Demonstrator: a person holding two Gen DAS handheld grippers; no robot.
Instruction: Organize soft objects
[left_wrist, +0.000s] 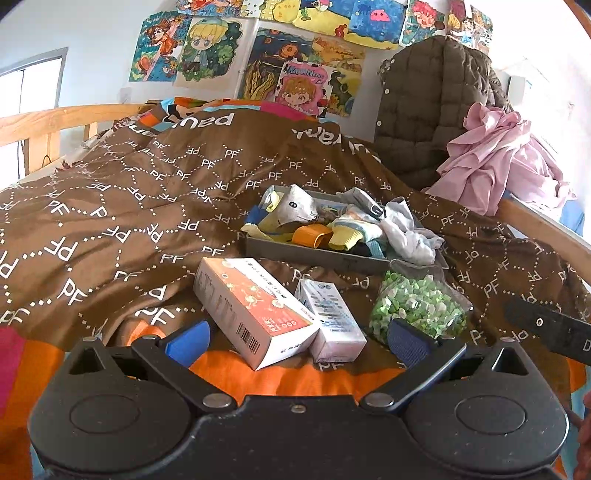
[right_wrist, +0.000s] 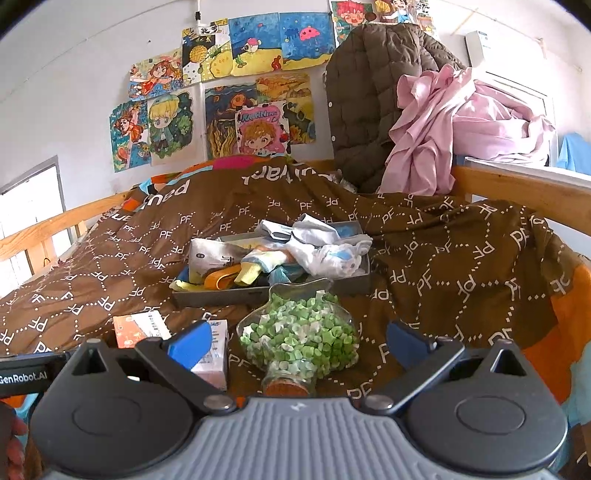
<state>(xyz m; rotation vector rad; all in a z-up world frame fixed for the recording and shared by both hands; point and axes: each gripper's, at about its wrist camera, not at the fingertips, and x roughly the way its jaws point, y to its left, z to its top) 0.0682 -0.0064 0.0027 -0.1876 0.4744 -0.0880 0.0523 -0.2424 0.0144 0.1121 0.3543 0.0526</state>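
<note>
A grey tray (left_wrist: 317, 256) (right_wrist: 221, 295) on the brown bedspread holds a heap of socks (left_wrist: 351, 221) (right_wrist: 295, 247), white, yellow, orange and blue. My left gripper (left_wrist: 297, 341) is open and empty, with an orange-and-white box (left_wrist: 255, 310) and a small white box (left_wrist: 330, 321) between its blue fingertips. My right gripper (right_wrist: 299, 341) is open and empty, with a glass bottle of green paper stars (right_wrist: 301, 334) lying between its fingertips, cork toward the camera. The bottle also shows in the left wrist view (left_wrist: 417, 306).
The brown "PF" bedspread (left_wrist: 129, 206) (right_wrist: 461, 266) covers the bed. A wooden rail (left_wrist: 44, 125) (right_wrist: 517, 192) runs around it. A quilted brown coat (left_wrist: 428, 107) (right_wrist: 369, 103) and pink cloth (left_wrist: 495, 155) (right_wrist: 450, 125) hang at the far right.
</note>
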